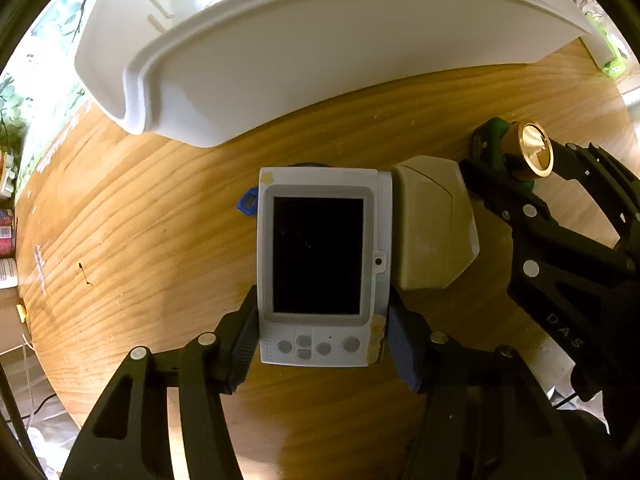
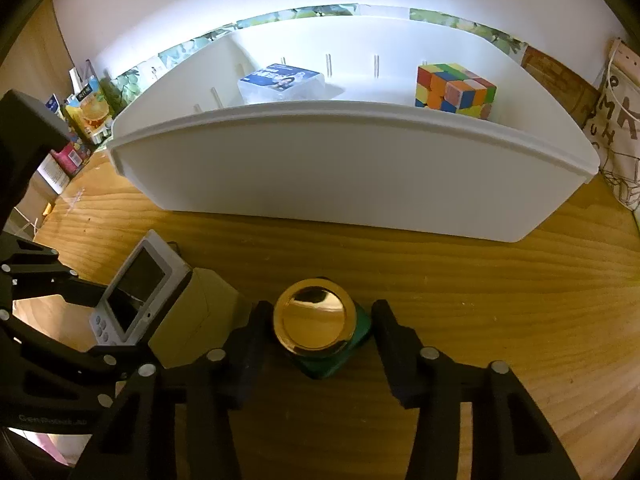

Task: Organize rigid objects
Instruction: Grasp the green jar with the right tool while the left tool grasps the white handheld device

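Note:
My left gripper (image 1: 322,340) is shut on a white handheld device with a dark screen (image 1: 320,256), its pads pressing both long sides; the device also shows in the right wrist view (image 2: 136,292). A beige block (image 1: 434,226) sits right beside it. My right gripper (image 2: 316,344) is open, its fingers on either side of a green bottle with a gold cap (image 2: 314,320), not touching it. The bottle also shows in the left wrist view (image 1: 534,150). A white bin (image 2: 352,168) stands just beyond on the wooden table (image 2: 480,280).
In the bin lie a colourful cube puzzle (image 2: 454,90) and a blue-labelled clear box (image 2: 282,82). Small packets and boxes (image 2: 86,120) stand at the far left by the wall. A small blue item (image 1: 248,202) peeks out behind the device.

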